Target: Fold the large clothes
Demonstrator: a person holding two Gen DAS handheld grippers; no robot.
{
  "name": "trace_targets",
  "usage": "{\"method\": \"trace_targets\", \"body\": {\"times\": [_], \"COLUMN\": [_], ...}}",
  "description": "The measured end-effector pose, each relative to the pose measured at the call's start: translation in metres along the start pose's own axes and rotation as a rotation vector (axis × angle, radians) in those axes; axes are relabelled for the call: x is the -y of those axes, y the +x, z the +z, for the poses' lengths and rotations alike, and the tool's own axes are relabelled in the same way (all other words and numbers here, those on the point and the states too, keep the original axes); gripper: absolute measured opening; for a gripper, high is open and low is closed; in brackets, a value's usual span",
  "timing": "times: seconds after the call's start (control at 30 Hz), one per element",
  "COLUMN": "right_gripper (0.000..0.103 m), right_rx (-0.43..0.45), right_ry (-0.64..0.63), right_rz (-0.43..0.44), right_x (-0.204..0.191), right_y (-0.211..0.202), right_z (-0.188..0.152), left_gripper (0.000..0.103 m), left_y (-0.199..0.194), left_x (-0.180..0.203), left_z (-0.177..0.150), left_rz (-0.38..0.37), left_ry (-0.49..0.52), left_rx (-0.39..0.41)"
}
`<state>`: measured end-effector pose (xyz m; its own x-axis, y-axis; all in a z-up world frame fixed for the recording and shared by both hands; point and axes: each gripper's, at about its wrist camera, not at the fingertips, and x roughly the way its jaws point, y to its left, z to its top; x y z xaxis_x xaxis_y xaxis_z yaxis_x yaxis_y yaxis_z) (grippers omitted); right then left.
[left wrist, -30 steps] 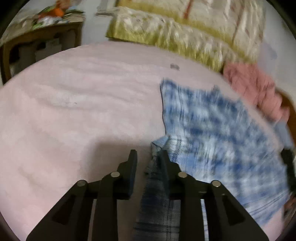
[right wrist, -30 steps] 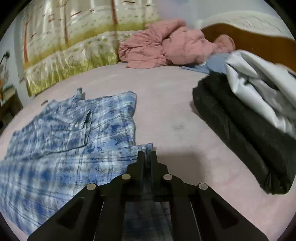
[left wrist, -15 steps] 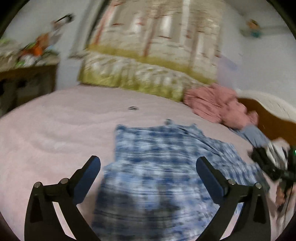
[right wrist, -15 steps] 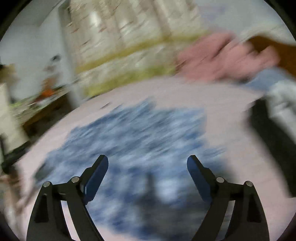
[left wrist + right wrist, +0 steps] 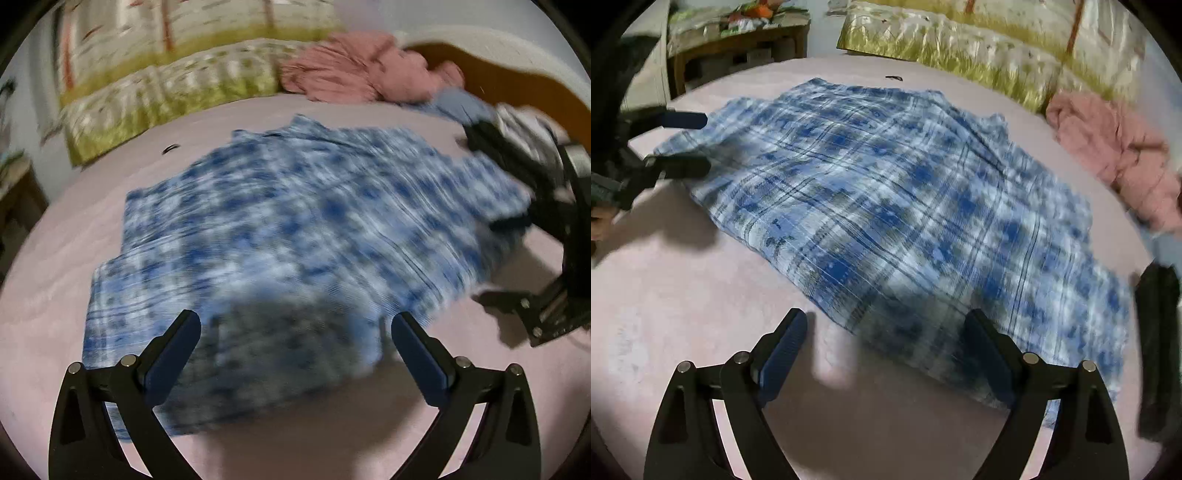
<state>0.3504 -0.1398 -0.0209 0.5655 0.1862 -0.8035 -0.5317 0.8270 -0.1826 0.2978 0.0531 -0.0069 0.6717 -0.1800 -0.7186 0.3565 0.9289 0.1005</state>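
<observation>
Both sets of fingers spread wide, nothing between them: left gripper (image 5: 295, 332), then right gripper (image 5: 886, 332), jaws opened within the last second. Blue plaid shirt (image 5: 886, 192) lies flat, partly folded, on the pink bedsheet (image 5: 683, 295). Next grip: probably take hem corners evenly and fold straight, avoiding bunching.

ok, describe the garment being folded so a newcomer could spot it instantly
Start at the wide pink bed sheet. In its middle lies the blue-and-white plaid shirt, spread flat. Unlike the crumpled pink garment by the floral yellow-green pillows or the black folded fabric at the edge, it is the only checked, flattened piece.
</observation>
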Motion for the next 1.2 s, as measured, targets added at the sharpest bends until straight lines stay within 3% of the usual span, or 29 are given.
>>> {"method": "trace_targets", "body": {"times": [0.1, 0.17, 0.3, 0.5, 0.63, 0.73, 0.83, 0.87, 0.93, 1.03, 1.1, 1.17, 1.2], "right_gripper": [0.089, 0.089, 0.089, 0.089, 0.089, 0.089, 0.089, 0.089, 0.088, 0.076, 0.053, 0.042, 0.041], "right_rx": [-0.020, -0.004, -0.008, -0.019, -0.056, -0.058, -0.081, -0.092, -0.087, -0.063, -0.052, -0.037, -0.029], "right_ry": [0.005, 0.006, 0.075, 0.134, 0.170, 0.188, 0.148, 0.145, 0.164, 0.182, 0.191, 0.206, 0.214], "right_rz": [-0.043, -0.084, -0.145, -0.245, -0.316, -0.375, -0.565, -0.585, -0.546, -0.507, -0.494, -0.489, -0.487], "right_x": [-0.008, -0.010, 0.003, 0.031, 0.052, 0.068, 0.080, 0.084, 0.089, 0.094, 0.095, 0.095, 0.095], "right_y": [0.009, 0.009, 0.016, 0.015, 0.021, 0.019, 0.022, 0.024, 0.020, 0.014, 0.012, 0.009, 0.008], "right_z": [0.000, 0.001, 0.003, 0.001, -0.005, -0.009, -0.015, -0.016, -0.017, -0.017, -0.016, -0.015, -0.014], "left_gripper": [0.102, 0.102, 0.103, 0.103, 0.102, 0.096, 0.096, 0.096, 0.096, 0.096, 0.096, 0.096, 0.096], "left_y": [0.012, 0.024, 0.032, 0.029, 0.032, 0.028, 0.026, 0.026, 0.028, 0.024, 0.021, 0.017, 0.016], "left_x": [0.026, 0.032, 0.020, -0.020, -0.063, -0.072, -0.077, -0.078, -0.077, -0.079, -0.079, -0.077, -0.076], "left_z": [-0.007, -0.011, -0.014, -0.015, -0.020, -0.021, -0.022, -0.023, -0.023, -0.021, -0.019, -0.017, -0.017], "left_rz": [0.013, 0.064, 0.071, 0.360, 0.317, 0.329, 0.323, 0.315, 0.316, 0.331, 0.353, 0.386, 0.394], "left_ry": [0.081, 0.096, 0.018, -0.052, -0.209, -0.218, -0.230, -0.231, -0.222, -0.219, -0.206, -0.171, -0.161], "left_rx": [-0.043, -0.080, -0.106, -0.085, -0.108, -0.083, -0.078, -0.077, -0.081, -0.064, -0.053, -0.029, -0.021]}}
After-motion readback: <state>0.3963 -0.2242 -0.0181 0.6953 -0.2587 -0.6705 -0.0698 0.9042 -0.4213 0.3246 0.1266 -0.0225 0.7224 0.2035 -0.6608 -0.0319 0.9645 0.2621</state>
